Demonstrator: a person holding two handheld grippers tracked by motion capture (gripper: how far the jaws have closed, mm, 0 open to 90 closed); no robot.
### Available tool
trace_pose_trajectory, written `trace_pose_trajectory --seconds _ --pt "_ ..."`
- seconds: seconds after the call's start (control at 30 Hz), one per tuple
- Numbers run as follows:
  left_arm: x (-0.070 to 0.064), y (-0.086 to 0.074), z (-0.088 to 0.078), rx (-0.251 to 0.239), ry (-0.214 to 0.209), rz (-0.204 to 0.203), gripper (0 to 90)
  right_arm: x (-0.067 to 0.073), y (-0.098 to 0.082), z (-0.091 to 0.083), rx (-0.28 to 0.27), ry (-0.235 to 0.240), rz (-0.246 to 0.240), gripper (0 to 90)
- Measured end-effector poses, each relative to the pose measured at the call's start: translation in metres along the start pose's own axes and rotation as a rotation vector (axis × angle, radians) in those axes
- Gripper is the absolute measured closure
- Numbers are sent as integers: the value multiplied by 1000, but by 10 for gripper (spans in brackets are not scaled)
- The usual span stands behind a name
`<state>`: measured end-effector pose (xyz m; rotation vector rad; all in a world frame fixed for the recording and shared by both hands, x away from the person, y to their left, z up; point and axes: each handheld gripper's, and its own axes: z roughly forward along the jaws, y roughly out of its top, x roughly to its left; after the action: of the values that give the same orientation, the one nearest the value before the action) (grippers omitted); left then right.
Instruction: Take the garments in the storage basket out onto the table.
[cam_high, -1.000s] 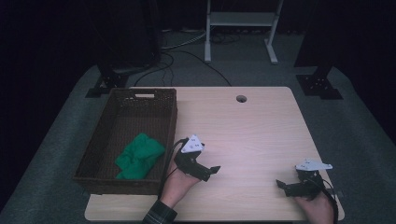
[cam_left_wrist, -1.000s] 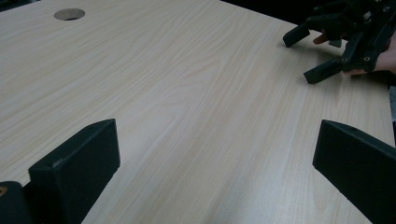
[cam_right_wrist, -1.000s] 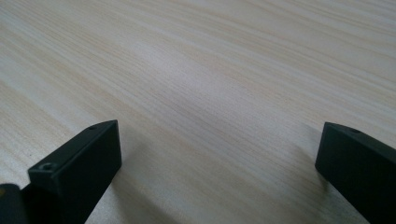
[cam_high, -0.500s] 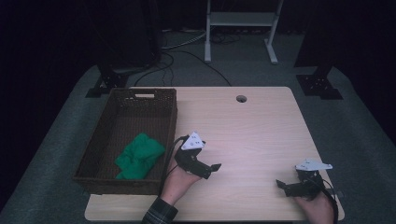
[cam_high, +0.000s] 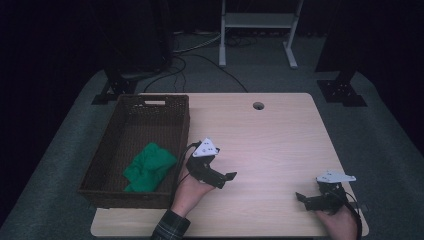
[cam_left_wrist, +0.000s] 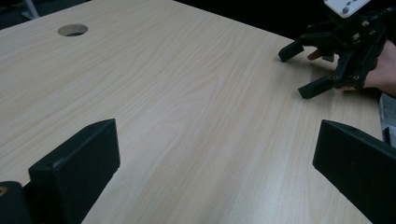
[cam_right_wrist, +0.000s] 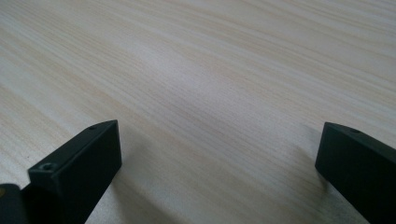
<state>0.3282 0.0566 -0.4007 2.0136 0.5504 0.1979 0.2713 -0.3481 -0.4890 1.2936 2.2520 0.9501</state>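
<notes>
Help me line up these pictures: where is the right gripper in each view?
High view: right gripper at bottom right, near the table's front edge.
Left gripper view: right gripper at top right, open.
Right gripper view: right gripper, jaws rising from the bottom corners.
Shared landmark: the pale wooden table.

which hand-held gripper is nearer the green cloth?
Left. The left hand-held gripper sits just outside the basket holding the cloth; the right hand-held gripper is at the table's far corner.

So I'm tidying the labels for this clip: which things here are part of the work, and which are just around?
In the work:
left gripper, open
right gripper, open
green cloth
wicker basket

Just around:
table with its hole
white stand
floor cables
</notes>
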Motion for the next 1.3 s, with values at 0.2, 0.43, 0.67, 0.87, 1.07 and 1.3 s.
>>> trace_pose_trajectory --seconds 0.2,0.43,0.67,0.87,1.07,1.3 --pt "1 2 0 -2 -21 3 0 0 1 1 0 0 0 0" --pt "2 6 -1 -5 -43 9 0 0 1 0 1 0 1 0" --pt "4 9 0 -3 -43 4 0 0 1 1 0 0 0 0" --pt "6 17 -4 -15 -45 28 0 0 1 0 1 0 1 0" --pt "8 20 -9 -32 -52 28 0 0 0 1 0 1 0 0" --pt "9 20 -7 -44 -67 37 0 1 1 1 0 8 -6 0"
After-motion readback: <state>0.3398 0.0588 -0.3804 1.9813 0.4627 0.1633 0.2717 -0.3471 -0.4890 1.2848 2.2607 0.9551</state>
